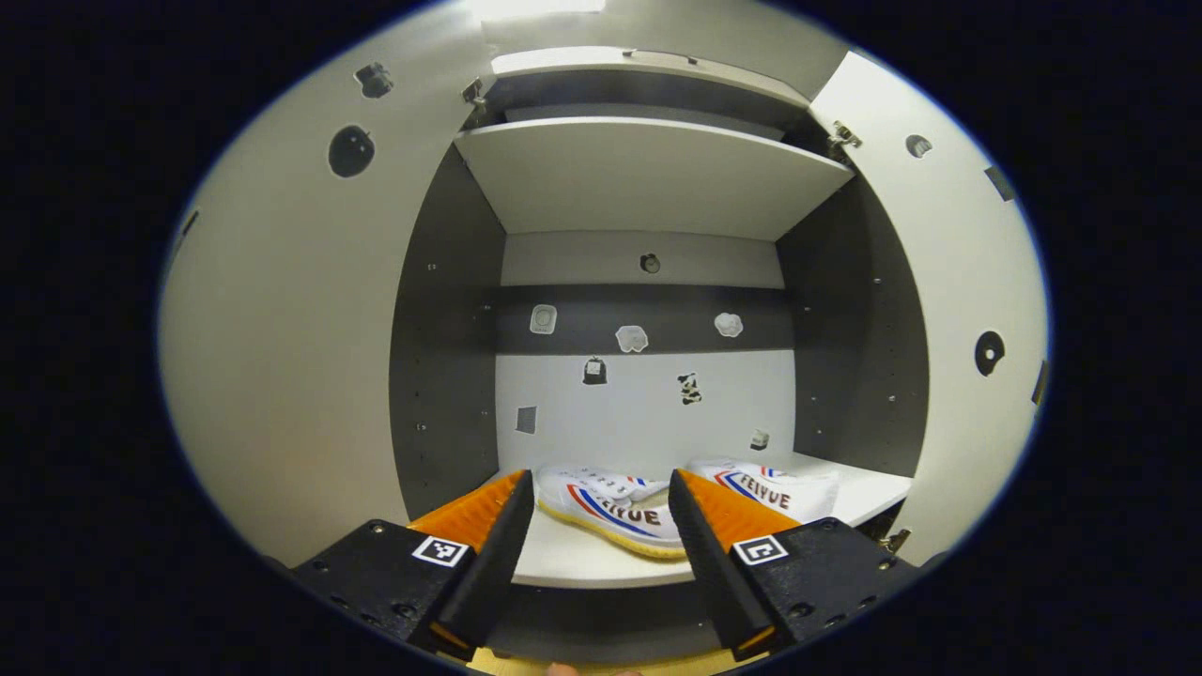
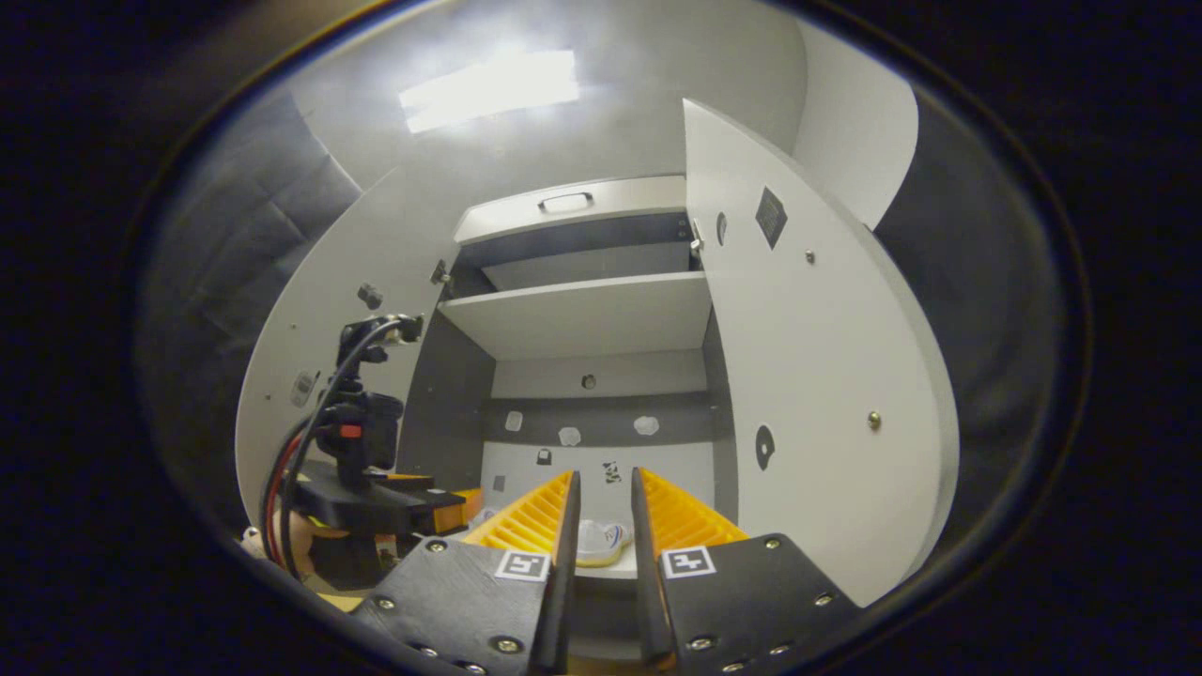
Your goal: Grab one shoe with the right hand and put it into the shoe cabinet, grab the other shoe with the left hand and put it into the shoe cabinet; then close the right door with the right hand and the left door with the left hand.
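Inside the open shoe cabinet [image 1: 648,413] both shoes, one [image 1: 610,507] beside the other [image 1: 779,488], already sit on the bottom shelf, so the left claw [image 1: 601,526] gapes empty before them while the right claw [image 2: 606,526], narrowly parted and empty, faces the right door [image 2: 808,394], likely next to be shut.

We see left gripper view sharp, evenly lit; ceiling light [image 1: 537,6] blown out at top centre. Right gripper view hazy, dimmer; bright panel [image 2: 488,89] glaring upper left, edges vignetted. We note strong fisheye bending toward rims in both.
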A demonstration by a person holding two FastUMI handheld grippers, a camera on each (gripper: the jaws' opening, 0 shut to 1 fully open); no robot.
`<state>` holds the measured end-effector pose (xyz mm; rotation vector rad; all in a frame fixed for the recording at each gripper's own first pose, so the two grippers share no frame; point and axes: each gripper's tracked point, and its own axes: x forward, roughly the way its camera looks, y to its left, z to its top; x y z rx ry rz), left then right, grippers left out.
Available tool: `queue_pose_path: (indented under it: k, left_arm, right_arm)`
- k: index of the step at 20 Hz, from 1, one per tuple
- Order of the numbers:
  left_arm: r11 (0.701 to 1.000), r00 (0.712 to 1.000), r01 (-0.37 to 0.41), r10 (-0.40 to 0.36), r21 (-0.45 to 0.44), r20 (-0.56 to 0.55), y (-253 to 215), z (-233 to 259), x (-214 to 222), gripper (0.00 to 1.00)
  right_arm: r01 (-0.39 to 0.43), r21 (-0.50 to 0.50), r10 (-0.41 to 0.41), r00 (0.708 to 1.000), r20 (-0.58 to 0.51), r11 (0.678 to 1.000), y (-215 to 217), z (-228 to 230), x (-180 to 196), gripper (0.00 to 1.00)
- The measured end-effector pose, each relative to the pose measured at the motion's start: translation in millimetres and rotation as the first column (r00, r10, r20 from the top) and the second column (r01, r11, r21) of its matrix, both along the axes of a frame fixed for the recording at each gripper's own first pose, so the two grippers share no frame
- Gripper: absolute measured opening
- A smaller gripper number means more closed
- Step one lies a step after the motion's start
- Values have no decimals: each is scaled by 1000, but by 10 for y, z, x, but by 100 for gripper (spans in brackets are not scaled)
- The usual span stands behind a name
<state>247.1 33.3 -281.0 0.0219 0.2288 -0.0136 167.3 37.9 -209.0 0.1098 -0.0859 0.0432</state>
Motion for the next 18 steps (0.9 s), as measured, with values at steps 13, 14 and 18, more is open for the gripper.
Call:
queue_pose_path:
  k: [13,14,18]
  left_arm:
    - [998,998,62,-62,-6,14,-334,527,-1484,91]
    - [998,998,61,-61,-3,19,-333,578,-1560,91]
    - [999,998,46,-47,15,29,-274,719,-1853,91]
  right_arm:
    - [164,-28,-166,981,-101,986,-761,236,-933,72]
    - [187,-34,-190,976,-105,982,-877,269,-992,76]
    - [274,-76,-281,952,-120,959,-1326,286,-1155,74]
